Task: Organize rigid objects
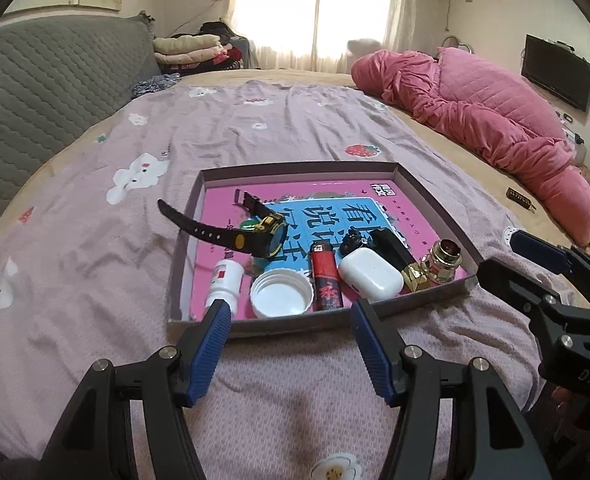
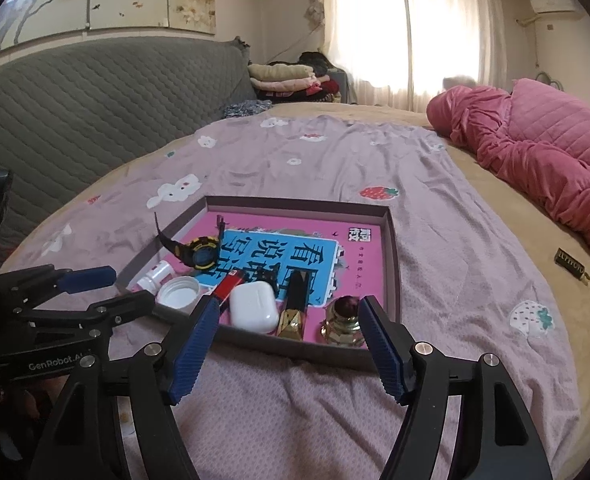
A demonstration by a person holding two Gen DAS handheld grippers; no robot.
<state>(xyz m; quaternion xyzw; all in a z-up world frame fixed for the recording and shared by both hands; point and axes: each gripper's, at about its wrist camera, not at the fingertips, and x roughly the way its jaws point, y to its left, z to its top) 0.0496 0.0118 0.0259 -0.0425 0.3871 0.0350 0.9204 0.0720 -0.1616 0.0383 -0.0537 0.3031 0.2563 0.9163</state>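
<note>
A shallow cardboard tray [image 1: 423, 196] [image 2: 391, 248] lies on the bed, lined with a pink and blue printed sheet. Along its near side sit a white pill bottle [image 1: 225, 282] [image 2: 155, 276], a white lid [image 1: 281, 293] [image 2: 178, 291], a red lighter [image 1: 325, 276] [image 2: 227, 285], a white earbud case [image 1: 370, 276] [image 2: 253, 307], a black-and-gold lipstick [image 1: 399, 258] [image 2: 293, 308] and a gold perfume bottle [image 1: 441, 266] [image 2: 341, 322]. A black-and-yellow watch [image 1: 263, 232] [image 2: 201, 254] hangs over the left wall. My left gripper [image 1: 291, 314] and right gripper [image 2: 289, 312] both stand open and empty just before the tray's near wall.
A pink quilt [image 1: 495, 108] [image 2: 543, 148] lies bunched at the right. A small dark tag [image 1: 520, 199] [image 2: 571, 266] rests on the tan sheet beside it. A grey padded headboard [image 1: 47, 88] [image 2: 95, 92] lines the left. Folded clothes [image 1: 193, 50] are stacked far back.
</note>
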